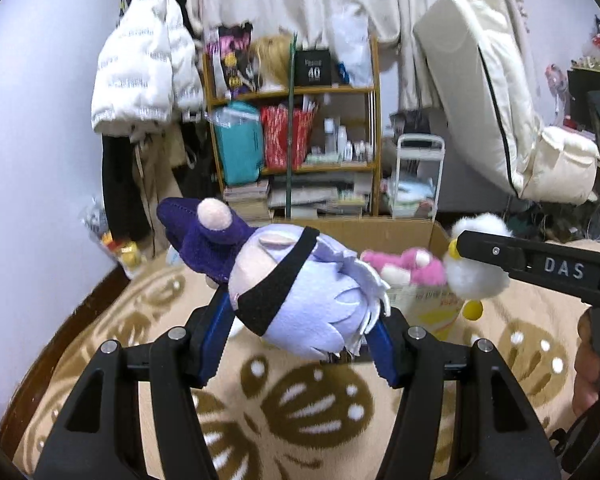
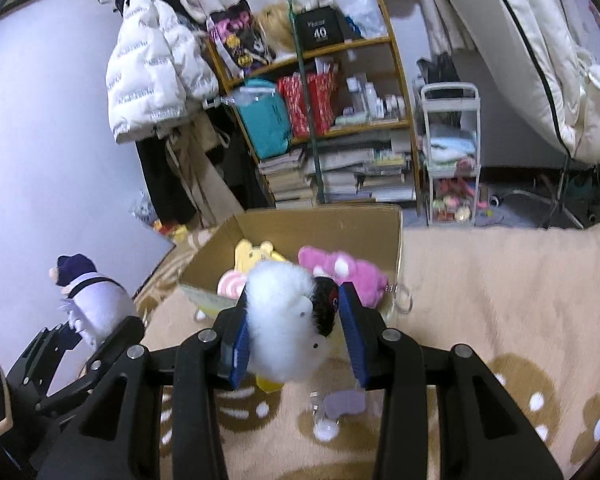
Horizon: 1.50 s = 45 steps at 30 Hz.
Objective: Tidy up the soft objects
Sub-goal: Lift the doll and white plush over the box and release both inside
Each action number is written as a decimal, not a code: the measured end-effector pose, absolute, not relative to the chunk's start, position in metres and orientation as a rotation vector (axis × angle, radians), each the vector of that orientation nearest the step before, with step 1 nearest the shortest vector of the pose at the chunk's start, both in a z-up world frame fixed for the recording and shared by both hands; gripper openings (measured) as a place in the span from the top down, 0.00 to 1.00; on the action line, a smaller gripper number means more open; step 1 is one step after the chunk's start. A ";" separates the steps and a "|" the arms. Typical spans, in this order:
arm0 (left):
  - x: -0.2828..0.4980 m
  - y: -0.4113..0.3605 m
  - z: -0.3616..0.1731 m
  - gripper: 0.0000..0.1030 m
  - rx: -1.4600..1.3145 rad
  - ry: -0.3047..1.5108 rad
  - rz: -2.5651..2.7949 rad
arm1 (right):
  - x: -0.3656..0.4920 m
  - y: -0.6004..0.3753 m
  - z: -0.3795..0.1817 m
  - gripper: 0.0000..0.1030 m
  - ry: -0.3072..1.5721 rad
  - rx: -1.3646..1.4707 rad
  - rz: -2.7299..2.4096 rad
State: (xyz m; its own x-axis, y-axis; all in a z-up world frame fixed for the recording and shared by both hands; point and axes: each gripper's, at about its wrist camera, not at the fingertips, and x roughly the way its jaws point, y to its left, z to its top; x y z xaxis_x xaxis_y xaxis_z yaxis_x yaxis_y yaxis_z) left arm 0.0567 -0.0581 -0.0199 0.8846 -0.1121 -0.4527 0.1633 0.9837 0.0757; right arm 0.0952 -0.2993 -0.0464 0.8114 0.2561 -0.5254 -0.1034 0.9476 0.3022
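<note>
Gripping a lavender-haired plush doll [image 1: 300,300] by its head, my left gripper [image 1: 300,344] holds it above the patterned beige rug [image 1: 300,408], near the cardboard box [image 2: 320,232]. My right gripper [image 2: 296,332] is clenched on a fluffy white plush bird [image 2: 280,320], lifted just in front of that box, where a pink plush [image 2: 348,276] and a yellow plush [image 2: 256,256] lie inside.
</note>
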 end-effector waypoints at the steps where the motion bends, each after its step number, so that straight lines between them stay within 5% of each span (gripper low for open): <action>1: 0.057 -0.058 -0.017 0.42 0.111 0.450 -0.144 | 0.096 -0.300 -0.043 0.59 0.581 0.268 0.190; 24: 0.117 -0.077 0.018 0.42 0.169 0.322 -0.148 | 0.149 -0.309 -0.004 0.59 0.469 0.201 0.193; 45: 0.168 -0.077 -0.036 0.41 0.122 0.478 -0.191 | 0.185 -0.317 -0.062 0.59 0.573 0.254 0.205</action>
